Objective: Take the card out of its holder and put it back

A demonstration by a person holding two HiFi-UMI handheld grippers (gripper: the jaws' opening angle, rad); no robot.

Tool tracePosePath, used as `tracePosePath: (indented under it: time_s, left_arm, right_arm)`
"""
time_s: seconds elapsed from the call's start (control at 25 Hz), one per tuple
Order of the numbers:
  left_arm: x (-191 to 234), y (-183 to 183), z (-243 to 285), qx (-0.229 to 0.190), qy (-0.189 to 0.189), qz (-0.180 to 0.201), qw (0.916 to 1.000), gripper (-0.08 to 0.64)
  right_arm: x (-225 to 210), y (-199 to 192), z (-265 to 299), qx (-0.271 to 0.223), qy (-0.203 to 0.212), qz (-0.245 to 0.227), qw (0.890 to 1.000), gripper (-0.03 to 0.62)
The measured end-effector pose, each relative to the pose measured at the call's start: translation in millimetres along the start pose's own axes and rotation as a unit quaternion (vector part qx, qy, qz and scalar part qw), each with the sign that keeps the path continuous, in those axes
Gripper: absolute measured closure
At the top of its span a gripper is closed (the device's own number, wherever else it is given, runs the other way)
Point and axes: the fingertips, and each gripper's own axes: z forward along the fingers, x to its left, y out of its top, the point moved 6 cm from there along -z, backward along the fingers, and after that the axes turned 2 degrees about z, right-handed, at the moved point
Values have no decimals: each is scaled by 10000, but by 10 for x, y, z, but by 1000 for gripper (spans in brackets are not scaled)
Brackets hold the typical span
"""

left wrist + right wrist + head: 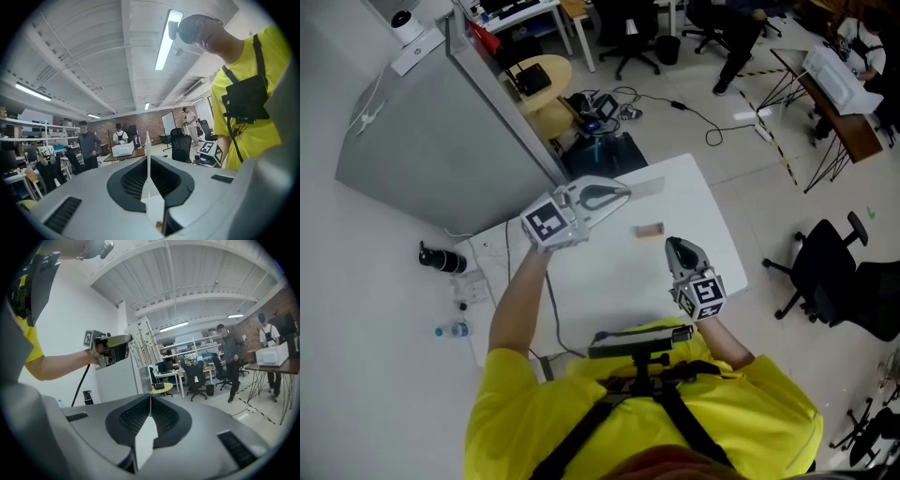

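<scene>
Head view: the grey left gripper [623,194], with a marker cube at its rear, is held over the far part of the white rectangular table [609,272]. Its jaws are clenched on a thin, pale grey rectangular card [645,187]. One short end is pinched at the jaw tips. The rest juts out to the right, free in the air, lying roughly flat as seen from above. The card looks faintly see-through against the tabletop. Any print on it is too small to read.

Left gripper view: the card [147,150] shows edge-on as a fine white upright line. It rises from the seam of the left gripper [148,185], with the pads pressed on both faces.

Head view again: a small tan wooden block holder [650,230] lies on the table, on the person's side of the card. The card is out of the holder and does not touch it. The holder sits between the two grippers.

The grey right gripper [675,246] is over the near-right part of the table, its tips just beside the holder but apart from it.

Right gripper view: the jaws of the right gripper [150,406] are closed flush together, gripping nothing. The left gripper [125,339] shows at upper left on a bare forearm, in front of a white wall.
</scene>
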Motion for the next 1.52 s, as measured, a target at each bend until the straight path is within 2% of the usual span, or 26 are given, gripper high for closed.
tracePosePath:
  time_s: [0.32, 0.44, 0.76, 0.92, 1.12, 1.28, 1.52]
  left_arm:
    - [-15, -56, -11, 0, -40, -270, 9996, 551]
    - [41, -197, 22, 10, -108, -257, 9996, 552]
    - [194, -1203, 242, 192, -436, -946, 9944, 552]
    - [159, -1871, 480, 216, -707, -1177, 9903, 552]
    - [-14, -2728, 574, 329, -884, -1690, 9811, 552]
    - [-39, -3064, 696, 372, -960, -1772, 9788, 552]
    - [-41, -3258, 772, 310, -979, -1830, 9777, 552]
  right_arm:
    - [12, -57, -62, 126, -24, -39, 9999, 580]
    - [-32, -100, -51, 193, -64, -13, 9998, 580]
    - [-199, -477, 80, 648, -42, 359, 9972, 580]
    - [-276, -757, 142, 878, -37, 521, 9948, 580]
    - [-197, -1264, 91, 1201, 123, 895, 9886, 580]
    - [-258, -1519, 0, 1379, 167, 1053, 9847, 580]
    - [-314, -1658, -50, 1511, 100, 1207, 9811, 580]
